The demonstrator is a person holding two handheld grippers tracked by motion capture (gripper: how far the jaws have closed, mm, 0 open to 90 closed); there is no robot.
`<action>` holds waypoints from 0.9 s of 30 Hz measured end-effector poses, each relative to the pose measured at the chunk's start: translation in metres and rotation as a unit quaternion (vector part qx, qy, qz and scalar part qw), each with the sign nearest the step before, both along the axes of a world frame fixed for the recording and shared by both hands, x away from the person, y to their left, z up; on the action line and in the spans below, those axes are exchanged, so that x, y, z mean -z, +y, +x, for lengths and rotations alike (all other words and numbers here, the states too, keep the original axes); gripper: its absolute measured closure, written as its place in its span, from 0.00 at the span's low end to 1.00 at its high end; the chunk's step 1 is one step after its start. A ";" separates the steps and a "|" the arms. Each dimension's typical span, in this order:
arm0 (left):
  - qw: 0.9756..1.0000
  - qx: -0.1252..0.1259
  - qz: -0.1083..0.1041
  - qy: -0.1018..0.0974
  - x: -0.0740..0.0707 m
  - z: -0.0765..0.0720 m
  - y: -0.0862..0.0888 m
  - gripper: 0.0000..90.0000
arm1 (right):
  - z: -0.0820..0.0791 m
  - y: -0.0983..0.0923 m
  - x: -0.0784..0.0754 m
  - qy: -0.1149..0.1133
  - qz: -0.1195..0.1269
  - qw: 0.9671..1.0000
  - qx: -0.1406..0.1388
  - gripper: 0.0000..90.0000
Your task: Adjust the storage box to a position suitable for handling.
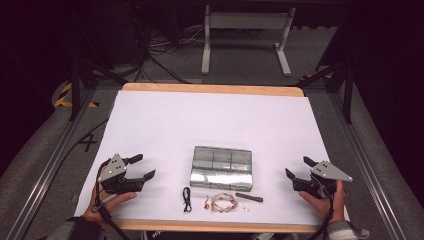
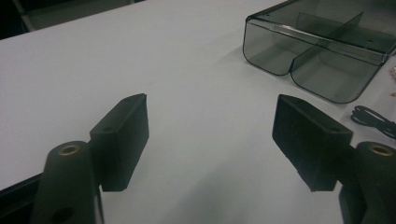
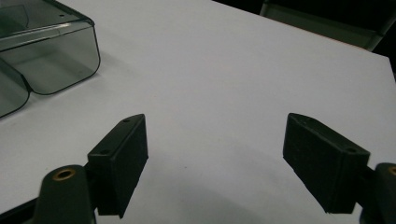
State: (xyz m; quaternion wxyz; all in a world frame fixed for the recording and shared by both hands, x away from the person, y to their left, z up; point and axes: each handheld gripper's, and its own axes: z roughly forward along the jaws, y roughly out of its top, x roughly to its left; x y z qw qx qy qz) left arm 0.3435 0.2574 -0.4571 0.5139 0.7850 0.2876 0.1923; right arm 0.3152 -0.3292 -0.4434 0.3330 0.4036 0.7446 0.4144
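Observation:
A clear smoky plastic organiser box (image 1: 221, 167) with several compartments sits at the middle front of the white table (image 1: 210, 125). In front of it lie a black cord (image 1: 187, 198), a pale bead bracelet (image 1: 221, 202) and a dark stick-like piece (image 1: 249, 197). My left gripper (image 1: 142, 168) rests at the front left, open, nothing between its jaws. My right gripper (image 1: 296, 168) rests at the front right, also open and empty. The left gripper view has the box (image 2: 322, 56) at upper right and the cord (image 2: 373, 120) at the right edge. In the right gripper view the box (image 3: 44, 56) is at upper left.
The table's wooden edge (image 1: 210, 226) runs along the front. Beyond the far edge stand a white desk frame (image 1: 245, 40) and floor cables (image 1: 160, 47). Metal rails (image 1: 45, 170) flank both sides. Bare white surface lies behind and beside the box.

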 end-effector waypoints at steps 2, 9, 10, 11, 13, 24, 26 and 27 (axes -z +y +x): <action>1.000 0.007 0.005 -0.004 -0.001 0.000 0.001 0.36 | 0.000 0.000 0.000 0.000 0.002 1.000 -0.001 0.26; 0.997 0.068 0.021 -0.005 -0.006 -0.001 -0.007 0.65 | 0.001 0.000 -0.001 0.007 -0.001 1.000 0.001 0.45; 0.997 0.072 0.022 -0.005 -0.008 0.000 -0.008 0.70 | 0.001 0.000 -0.002 0.009 0.000 1.000 -0.004 0.51; 0.997 0.068 0.026 -0.001 -0.009 0.001 -0.011 0.75 | 0.001 0.001 -0.002 0.010 0.004 1.000 -0.013 0.58; 0.997 0.060 0.036 0.013 -0.012 0.001 -0.016 0.82 | -0.001 0.004 -0.005 0.013 0.006 0.999 -0.034 0.70; 0.991 0.099 0.080 0.035 -0.016 0.005 -0.056 1.00 | 0.000 0.054 -0.023 0.033 0.007 0.992 -0.118 1.00; 0.989 0.108 0.089 0.038 -0.015 0.007 -0.065 1.00 | 0.002 0.067 -0.023 0.040 -0.001 0.991 -0.126 1.00; 0.989 0.110 0.090 0.041 -0.014 0.008 -0.069 1.00 | 0.003 0.071 -0.023 0.042 -0.003 0.991 -0.130 1.00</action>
